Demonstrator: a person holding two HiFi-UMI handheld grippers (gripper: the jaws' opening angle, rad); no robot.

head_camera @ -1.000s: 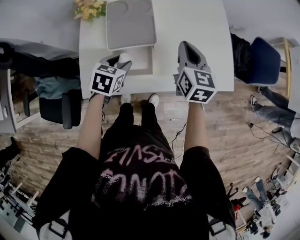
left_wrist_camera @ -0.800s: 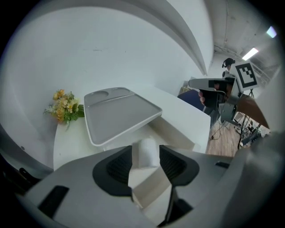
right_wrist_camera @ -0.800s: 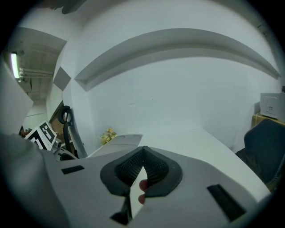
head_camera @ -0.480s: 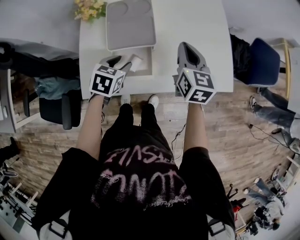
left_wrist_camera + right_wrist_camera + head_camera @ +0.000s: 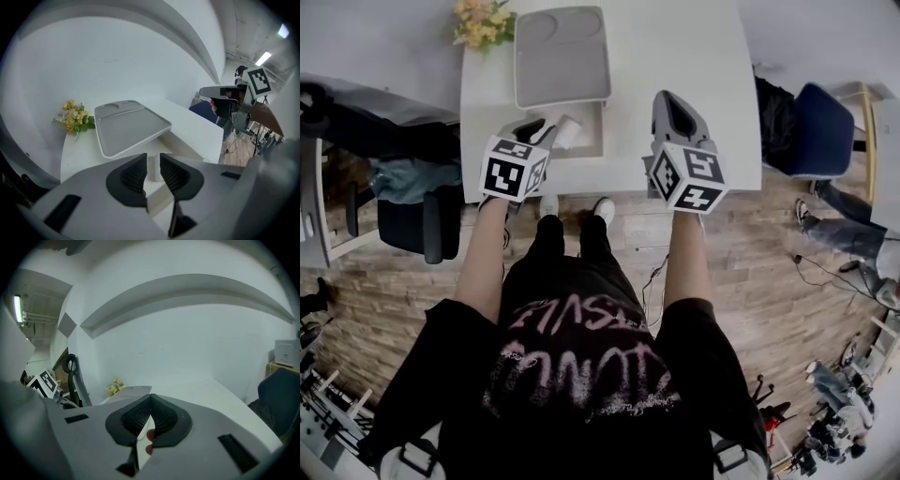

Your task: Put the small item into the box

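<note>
Left hand-held gripper (image 5: 547, 128): jaws just closing, apparently now pinching small item (image 5: 569, 132) over near-left corner of open box (image 5: 592, 131) on desk (image 5: 694, 56). Right hand-held gripper (image 5: 673, 101): idling, pressed together, empty. Release into box pending.

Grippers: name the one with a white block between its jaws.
The left gripper: a small white block stands between its jaws, which have just been closing. On the right gripper they meet, empty.
</note>
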